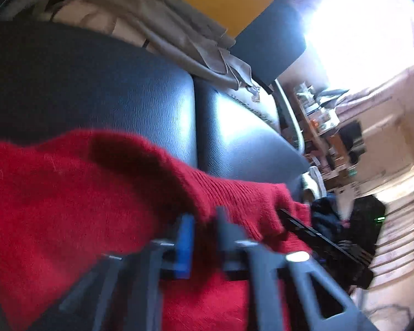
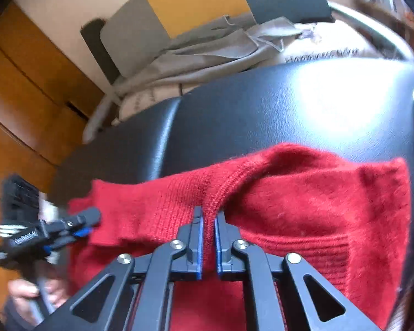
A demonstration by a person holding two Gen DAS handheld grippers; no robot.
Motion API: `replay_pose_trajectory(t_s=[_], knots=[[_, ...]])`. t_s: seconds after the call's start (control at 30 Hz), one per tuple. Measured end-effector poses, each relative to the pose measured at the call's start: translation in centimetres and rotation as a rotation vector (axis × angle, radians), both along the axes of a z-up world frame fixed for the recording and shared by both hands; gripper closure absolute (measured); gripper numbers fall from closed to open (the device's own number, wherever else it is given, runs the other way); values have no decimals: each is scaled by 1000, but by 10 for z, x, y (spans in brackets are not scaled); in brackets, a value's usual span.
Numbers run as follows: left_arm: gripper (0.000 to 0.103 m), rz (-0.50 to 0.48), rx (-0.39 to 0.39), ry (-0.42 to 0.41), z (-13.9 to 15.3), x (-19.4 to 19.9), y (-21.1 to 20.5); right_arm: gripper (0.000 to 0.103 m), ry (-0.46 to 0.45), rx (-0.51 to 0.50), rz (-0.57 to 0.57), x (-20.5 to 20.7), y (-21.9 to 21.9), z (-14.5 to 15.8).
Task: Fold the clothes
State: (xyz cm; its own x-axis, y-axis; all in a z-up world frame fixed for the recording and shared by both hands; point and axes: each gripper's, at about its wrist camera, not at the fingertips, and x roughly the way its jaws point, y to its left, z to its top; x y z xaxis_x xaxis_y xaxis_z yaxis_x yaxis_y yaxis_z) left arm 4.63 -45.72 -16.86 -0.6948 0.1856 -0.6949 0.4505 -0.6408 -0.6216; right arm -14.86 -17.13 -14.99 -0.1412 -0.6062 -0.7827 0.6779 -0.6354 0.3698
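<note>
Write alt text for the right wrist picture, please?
The right gripper pinches a ridge of a red sweater lying on a black leather seat. At left, the left gripper grips the sweater's edge; grey clothes are piled behind.

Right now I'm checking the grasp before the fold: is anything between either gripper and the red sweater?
Nothing visible. The right gripper and the left gripper are each shut directly on the red sweater, which lies on the black cushion.

Black leather seat (image 2: 262, 110), two cushions split by a seam, is seen under everything. A red knit sweater (image 2: 303, 207) is spread across its near part, bunched at the ribbed edge. Grey garments (image 2: 196, 52) are heaped at the far edge, over a cream printed fabric (image 2: 323, 47).
</note>
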Motion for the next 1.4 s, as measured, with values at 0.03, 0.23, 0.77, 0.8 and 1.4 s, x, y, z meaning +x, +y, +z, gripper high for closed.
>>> replay_pose_trajectory(t_s=[0.03, 0.23, 0.77, 0.8, 1.4], knots=[[97, -6, -18, 9, 4, 2, 2, 96, 49, 15, 13, 5, -1, 6], [97, -56, -76, 117, 36, 33, 21, 96, 89, -60, 54, 22, 21, 43], [74, 12, -515, 65, 56, 61, 67, 24, 215, 11, 32, 47, 37, 21], [73, -13, -544, 72, 58, 54, 73, 23, 238, 19, 56, 50, 30, 20], [68, -139, -494, 32, -11, 22, 68, 14, 376, 124, 168, 66, -6, -26]])
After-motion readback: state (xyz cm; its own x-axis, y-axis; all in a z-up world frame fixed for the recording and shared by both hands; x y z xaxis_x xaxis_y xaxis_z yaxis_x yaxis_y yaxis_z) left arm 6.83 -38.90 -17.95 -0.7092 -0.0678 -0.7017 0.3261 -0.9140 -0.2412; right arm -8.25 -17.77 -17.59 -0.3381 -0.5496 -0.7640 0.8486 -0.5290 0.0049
